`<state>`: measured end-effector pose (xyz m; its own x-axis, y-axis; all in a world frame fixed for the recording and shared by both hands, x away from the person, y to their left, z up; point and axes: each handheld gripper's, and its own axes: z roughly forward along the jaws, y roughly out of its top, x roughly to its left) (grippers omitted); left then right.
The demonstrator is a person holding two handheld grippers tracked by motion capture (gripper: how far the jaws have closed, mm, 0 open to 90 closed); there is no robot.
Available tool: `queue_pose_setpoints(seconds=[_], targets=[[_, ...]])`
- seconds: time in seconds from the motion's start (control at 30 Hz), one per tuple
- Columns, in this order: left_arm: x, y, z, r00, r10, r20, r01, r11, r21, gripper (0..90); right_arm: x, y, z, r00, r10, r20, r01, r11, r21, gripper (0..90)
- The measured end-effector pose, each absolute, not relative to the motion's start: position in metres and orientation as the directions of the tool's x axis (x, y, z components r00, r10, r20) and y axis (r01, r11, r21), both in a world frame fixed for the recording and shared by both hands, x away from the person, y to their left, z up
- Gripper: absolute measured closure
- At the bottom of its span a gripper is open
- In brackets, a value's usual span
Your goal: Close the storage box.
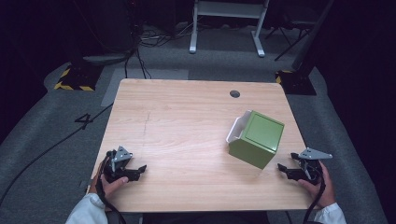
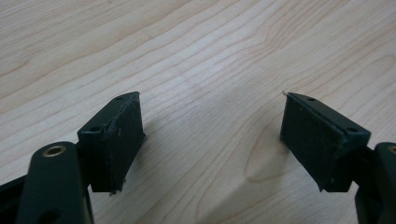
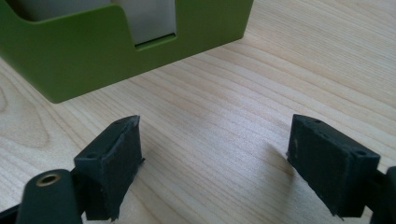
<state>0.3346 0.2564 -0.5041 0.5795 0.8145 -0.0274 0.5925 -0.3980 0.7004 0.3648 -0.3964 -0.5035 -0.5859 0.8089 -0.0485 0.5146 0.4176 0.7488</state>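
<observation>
- Both my grippers sit low at the near edge of the table (image 1: 187, 102), hands resting on the wood, nothing held in either one
- Left gripper (image 1: 140, 170): jaws spread wide, just bare wood grain between the pads (image 2: 119, 140), no object anywhere near it
- Right gripper (image 1: 283, 169): jaws wide apart too, also empty, pointing toward the green box (image 1: 257, 139)
- That box is ahead of my right gripper and a bit to its left, near but not touching. It's well apart from my left gripper, way off to that one's right
- Looking along the right jaws I get the box's green wall (image 3: 93, 51) with a notch cut into it and a white insert (image 3: 149, 18) showing inside; from above the white part pokes out on the far-left side of the box
- My read: this is the start of the approach, nothing gripped yet
- Next move, I reckon: slide the right gripper forward so one green wall lands between the pads, then squeeze. Box looks wider than the jaw gap, so go for a wall or rim, not the whole body
</observation>
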Motion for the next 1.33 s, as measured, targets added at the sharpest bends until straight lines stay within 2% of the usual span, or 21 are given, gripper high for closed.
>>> queue_pose_setpoints(seconds=[1.33], targets=[[0.3379,0.2544,-0.5045,0.582,0.813,-0.018,0.594,-0.410,0.692,16.7,0.3644,-0.3965,-0.5035,-0.586,0.808,-0.051,0.513,0.419,0.749,17.6]])
